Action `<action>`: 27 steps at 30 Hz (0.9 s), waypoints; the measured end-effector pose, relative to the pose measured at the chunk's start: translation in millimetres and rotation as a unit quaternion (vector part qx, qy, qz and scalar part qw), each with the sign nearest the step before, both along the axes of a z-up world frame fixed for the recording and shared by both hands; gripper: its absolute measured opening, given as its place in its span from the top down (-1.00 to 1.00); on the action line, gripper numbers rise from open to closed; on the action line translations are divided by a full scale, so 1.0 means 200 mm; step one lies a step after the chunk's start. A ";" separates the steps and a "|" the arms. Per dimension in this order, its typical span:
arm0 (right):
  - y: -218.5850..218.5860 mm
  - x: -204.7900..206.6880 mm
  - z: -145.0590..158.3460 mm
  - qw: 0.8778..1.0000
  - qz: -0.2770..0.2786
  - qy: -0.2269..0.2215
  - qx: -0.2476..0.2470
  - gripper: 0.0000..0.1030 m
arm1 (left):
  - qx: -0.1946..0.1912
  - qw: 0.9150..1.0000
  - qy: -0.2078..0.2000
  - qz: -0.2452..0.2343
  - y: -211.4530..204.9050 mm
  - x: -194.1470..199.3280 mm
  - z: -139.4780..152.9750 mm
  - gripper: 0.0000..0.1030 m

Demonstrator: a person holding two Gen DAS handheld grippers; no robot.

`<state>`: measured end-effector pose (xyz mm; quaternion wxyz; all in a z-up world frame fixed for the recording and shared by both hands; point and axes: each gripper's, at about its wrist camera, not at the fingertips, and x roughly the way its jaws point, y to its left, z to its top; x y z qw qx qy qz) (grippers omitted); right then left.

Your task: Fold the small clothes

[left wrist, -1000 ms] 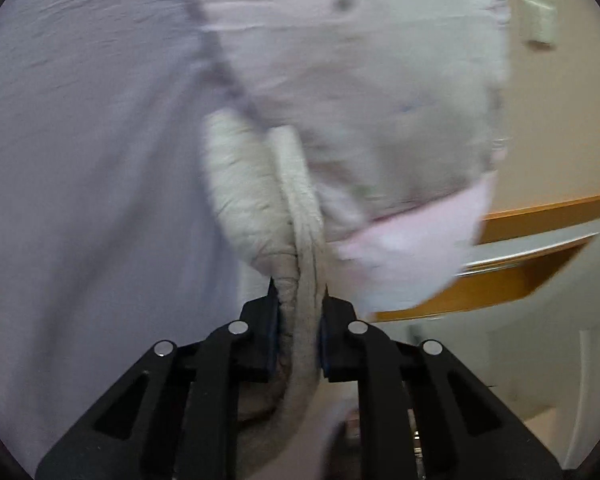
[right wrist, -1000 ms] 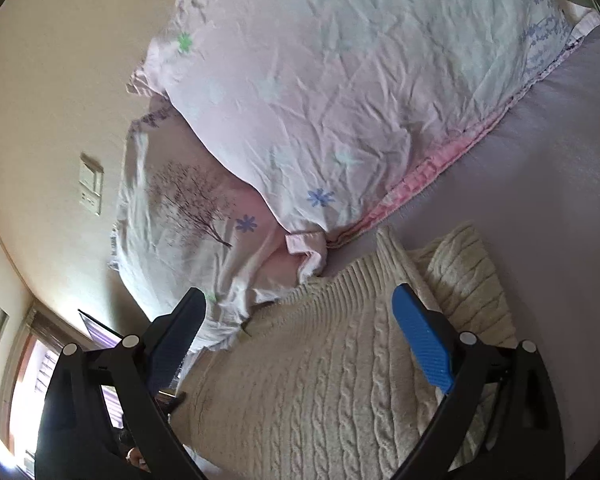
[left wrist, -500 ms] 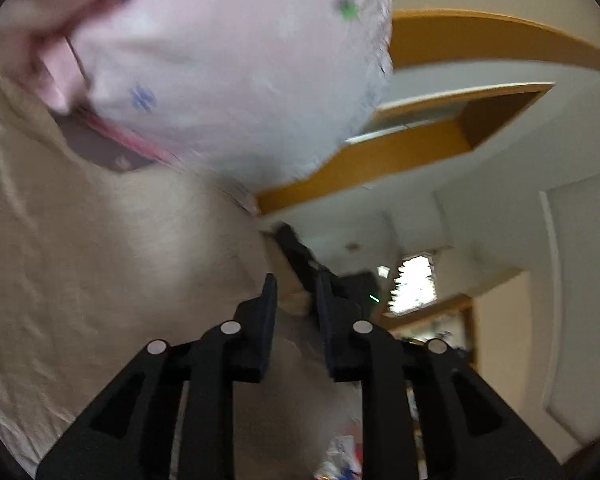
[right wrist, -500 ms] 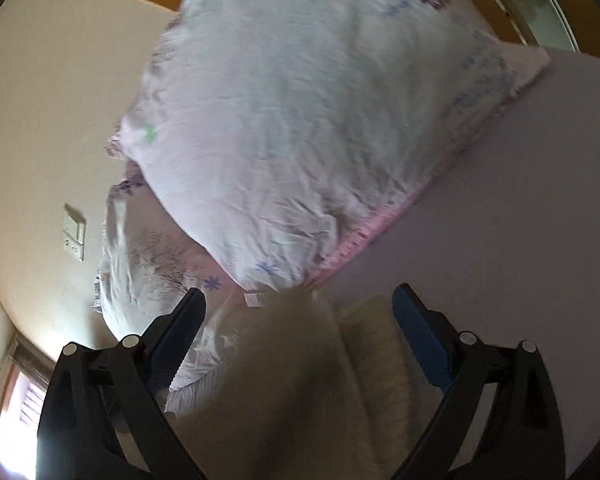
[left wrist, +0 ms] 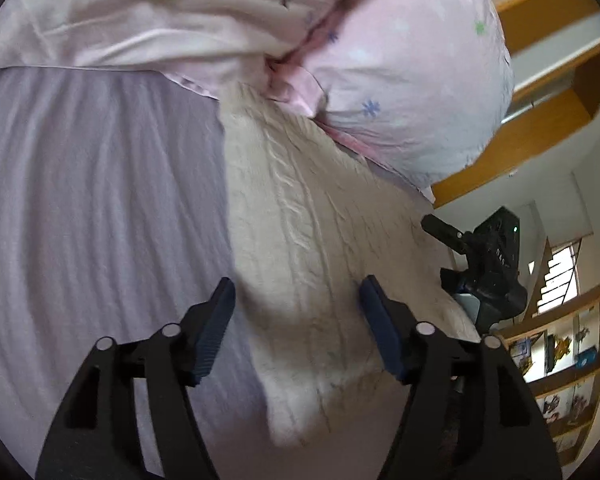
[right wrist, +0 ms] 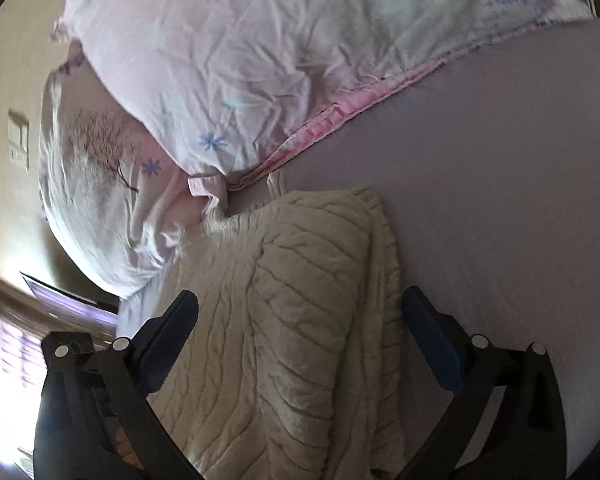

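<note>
Both grippers are hanging just above the cream cable-knit sweater, which is lying on the lilac bed sheet. The right gripper is spreading its jaws wide across the sweater's folded body; the left gripper, jaws equally wide and empty, is straddling the sweater's edge. The sweater's long axis is running away from both jaws, its far end touching the pink flowered pillows.

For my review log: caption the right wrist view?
Open right gripper above a folded cream sweater on a lilac bedsheet.
</note>
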<state>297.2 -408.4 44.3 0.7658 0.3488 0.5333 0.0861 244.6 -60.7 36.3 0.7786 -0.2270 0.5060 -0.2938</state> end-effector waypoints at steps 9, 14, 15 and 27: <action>0.06 0.00 -0.05 1.000 0.008 -0.013 0.007 0.16 | -0.022 1.000 0.002 0.005 -0.13 0.04 -0.12 0.11; 0.21 -0.02 0.00 0.991 0.061 -0.056 0.103 0.25 | -0.023 0.998 -0.049 -0.010 0.12 -0.09 0.03 0.27; 0.29 -0.01 0.01 0.988 0.086 -0.060 0.111 0.25 | -0.012 0.998 -0.066 -0.003 0.18 -0.13 0.06 0.27; 0.48 -0.08 0.22 0.986 0.100 -0.130 -0.024 -0.29 | 0.087 0.967 -0.216 0.102 0.50 -0.48 0.23 -0.13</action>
